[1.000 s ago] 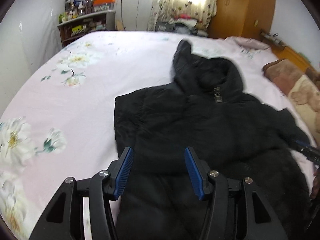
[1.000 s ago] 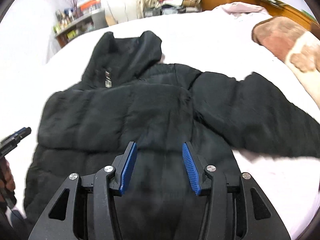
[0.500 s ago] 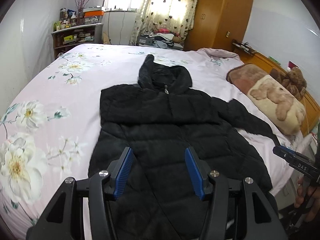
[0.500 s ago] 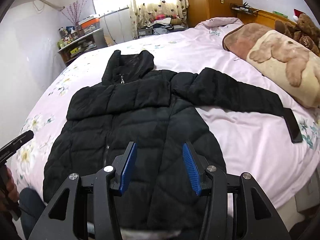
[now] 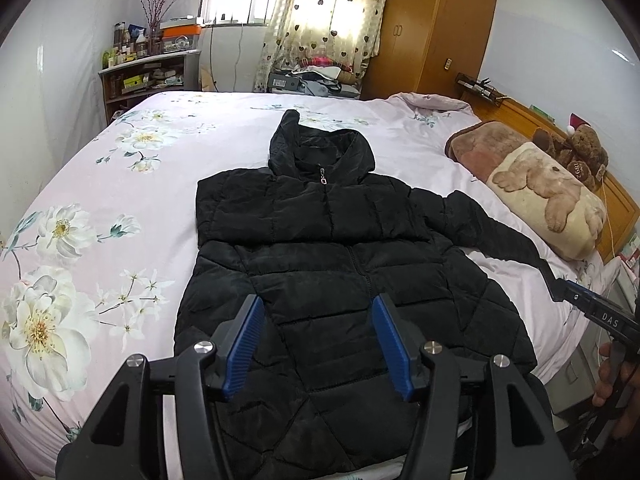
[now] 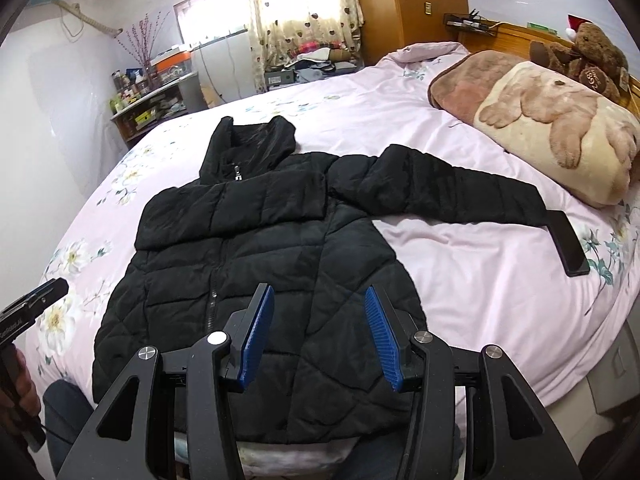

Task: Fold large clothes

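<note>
Both grippers have been pulled back and up from the jacket since a second ago, so the whole pink floral-print bed [image 5: 120, 184] is seen now instead of just the hood end. The black quilted hooded puffer jacket [image 5: 332, 264] is laid front-up, zipped, one sleeve stretched toward the brown-and-cream bear-print blanket roll [image 6: 552, 128]. The left gripper [image 5: 318, 344], jaws just widened a bit, and the right gripper [image 6: 320, 336] are held apart over the hem, nothing gripped.

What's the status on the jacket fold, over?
Left tongs and right tongs open, empty, above the hem. Black jacket flat on bed, one sleeve outstretched. Nothing in the way.
</note>
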